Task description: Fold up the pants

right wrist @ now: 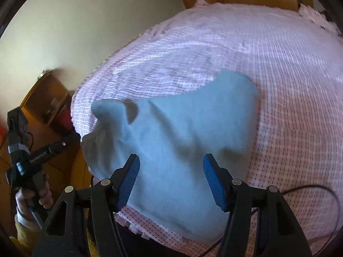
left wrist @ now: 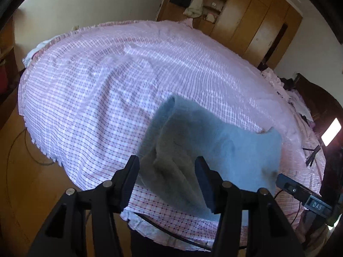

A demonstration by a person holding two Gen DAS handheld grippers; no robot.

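Light blue fleece pants (right wrist: 184, 141), bunched and part-folded, lying on a bed under a pink-and-white checked cotton bedspread (left wrist: 103, 90), near the bed's front edge. Folds and raised corners across the top (legs and waist not tellable apart).

Left gripper (left wrist: 167, 180): black jaws spread wide, nothing clamped between them; poised over the near left part of the pants. Contact with the cloth not tellable.

Right gripper (right wrist: 171, 177): ribbed blue pads (right wrist: 128, 184) wide apart, nothing held; poised over the pants' near edge. Contact with the cloth not tellable here either.

From the right wrist view, left hand (right wrist: 32, 194) wrapped round its black gripper handle, off the bed's left side.

Thin black cable (right wrist: 317, 192) trailing across the bedspread to the right of the pants. Wooden wardrobe (left wrist: 253, 17) against the far wall, beyond the bed.
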